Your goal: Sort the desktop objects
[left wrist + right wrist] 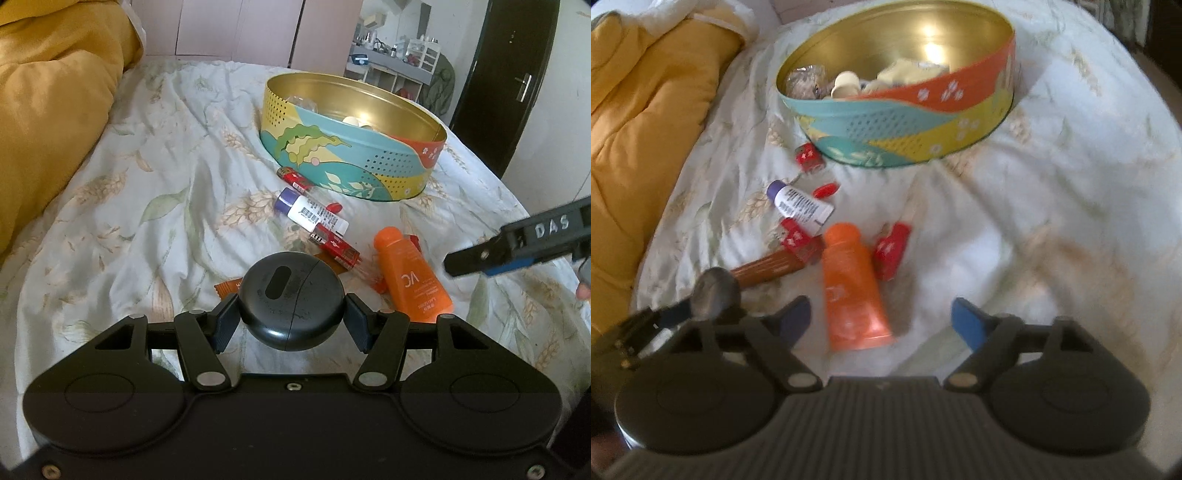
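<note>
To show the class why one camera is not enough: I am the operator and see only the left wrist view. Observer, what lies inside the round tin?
Observer: In the round tin, the right wrist view shows a cream cap and a crinkly clear packet.
Operator: My left gripper is clamped on the black round case. Is the right gripper open?
Observer: Yes. The right gripper is open and empty, aimed at the orange tube.
Operator: Is anything hidden behind that tube?
Observer: A red packet lies beside it, mostly hidden from your side.
</note>
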